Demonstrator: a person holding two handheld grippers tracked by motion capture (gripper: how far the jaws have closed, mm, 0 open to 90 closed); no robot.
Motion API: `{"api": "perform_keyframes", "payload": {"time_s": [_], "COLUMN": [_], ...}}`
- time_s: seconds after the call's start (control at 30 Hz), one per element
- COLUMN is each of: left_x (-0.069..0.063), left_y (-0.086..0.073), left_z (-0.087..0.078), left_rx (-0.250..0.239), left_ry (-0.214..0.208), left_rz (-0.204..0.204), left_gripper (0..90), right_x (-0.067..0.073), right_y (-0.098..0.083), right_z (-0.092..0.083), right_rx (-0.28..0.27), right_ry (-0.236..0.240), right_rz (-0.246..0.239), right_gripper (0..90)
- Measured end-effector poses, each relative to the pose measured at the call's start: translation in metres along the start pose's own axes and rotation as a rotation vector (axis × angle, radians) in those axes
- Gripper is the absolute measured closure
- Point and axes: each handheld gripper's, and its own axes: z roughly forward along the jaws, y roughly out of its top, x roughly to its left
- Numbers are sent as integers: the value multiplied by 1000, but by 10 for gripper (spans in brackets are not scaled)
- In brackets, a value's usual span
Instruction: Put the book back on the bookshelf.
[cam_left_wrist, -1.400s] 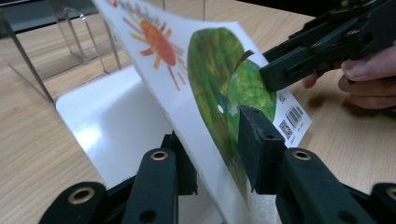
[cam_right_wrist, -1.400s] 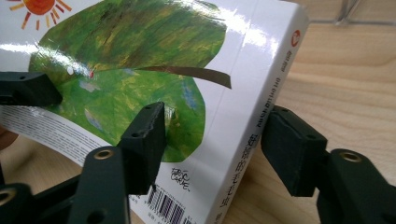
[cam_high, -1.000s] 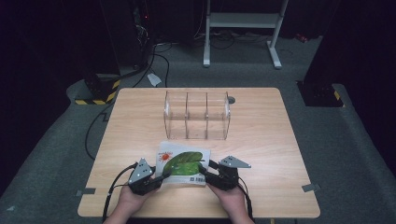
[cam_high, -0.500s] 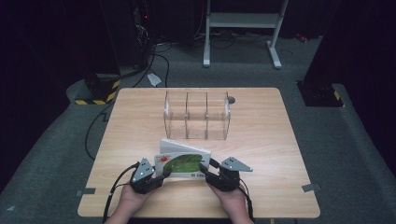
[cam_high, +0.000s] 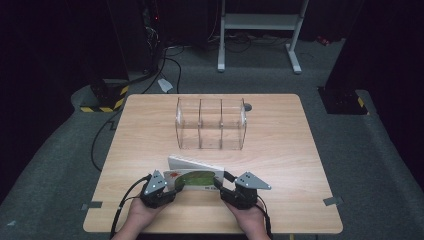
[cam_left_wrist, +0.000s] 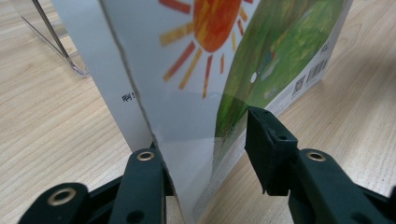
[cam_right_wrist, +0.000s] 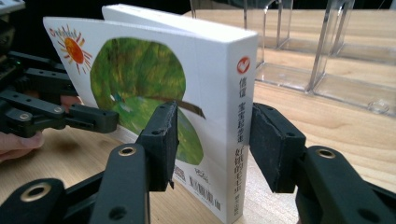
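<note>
A white picture book (cam_high: 195, 177) with a green leaf and an orange sun on its cover stands on its lower edge near the table's front. My right gripper (cam_high: 222, 189) is shut on the book's spine end (cam_right_wrist: 238, 116), one pad on the cover and one on the back. My left gripper (cam_high: 175, 187) is at the book's other end. In the left gripper view the book (cam_left_wrist: 196, 70) sits between its jaws, which have just been opening. One jaw still lies against the pages and the other stands off the cover, so the left gripper (cam_left_wrist: 205, 144) is open.
A clear plastic organizer (cam_high: 210, 122) with three upright compartments stands behind the book at the middle of the wooden table (cam_high: 280, 150). A small grey round thing (cam_high: 248, 106) lies by its far right corner. Dark floor, cables and a metal stand lie beyond the table.
The book has been tipped up from lying flat to standing on its edge. The left gripper's jaws have spread apart. Both hands stayed in place.
</note>
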Motion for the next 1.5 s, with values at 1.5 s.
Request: {"api": "perform_keyframes", "payload": {"time_s": [1.5], "left_x": [21], "left_y": [-19], "left_z": [-25], "left_rx": [19], "left_ry": [99], "left_rz": [-93], "left_gripper": [435], "right_x": [3], "right_y": [14], "right_z": [12], "right_rx": [-11], "right_ry": [75], "right_rz": [-152], "right_gripper": [399]}}
